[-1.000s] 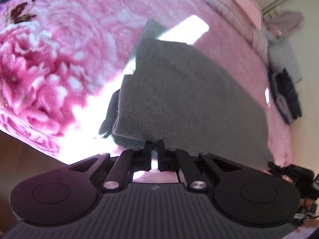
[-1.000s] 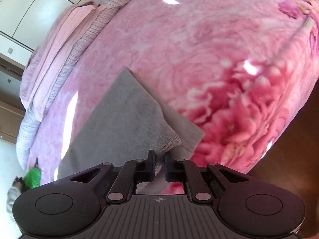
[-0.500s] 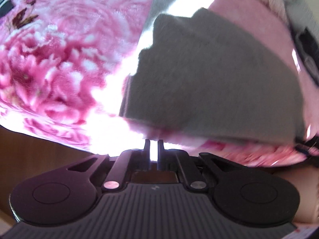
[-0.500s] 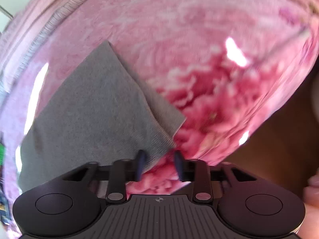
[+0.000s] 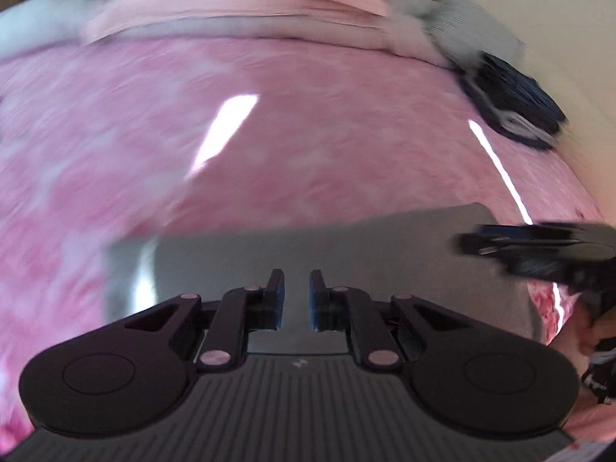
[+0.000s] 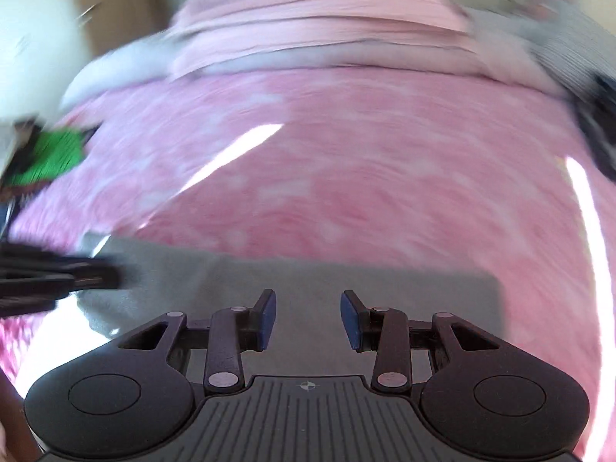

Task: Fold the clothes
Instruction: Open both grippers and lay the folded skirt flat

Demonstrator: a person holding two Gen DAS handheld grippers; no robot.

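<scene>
The folded grey garment (image 5: pixel 346 246) lies flat on the pink floral blanket (image 5: pixel 308 134), right under both grippers. In the left wrist view my left gripper (image 5: pixel 296 296) hovers over its near edge, slightly open with nothing between the fingers. My right gripper (image 5: pixel 539 250) shows at the right of that view, over the garment's right end. The right wrist view shows the right gripper (image 6: pixel 308 319) wide open and empty above the same grey garment (image 6: pixel 346 281). The left gripper (image 6: pixel 57 273) reaches in from the left there. Both views are motion-blurred.
A folded pink quilt (image 5: pixel 231 4) lies along the far side of the bed. A pile of dark clothes (image 5: pixel 512 104) and a grey striped garment (image 5: pixel 469 34) sit at the far right. Something green (image 6: pixel 50 154) lies at the far left. A hand (image 5: pixel 593 331) holds the right gripper.
Both grippers let go of the grey garment's corners and opened. Both cameras swung up quickly, so the garment now lies low in view and the far side of the bed shows.
</scene>
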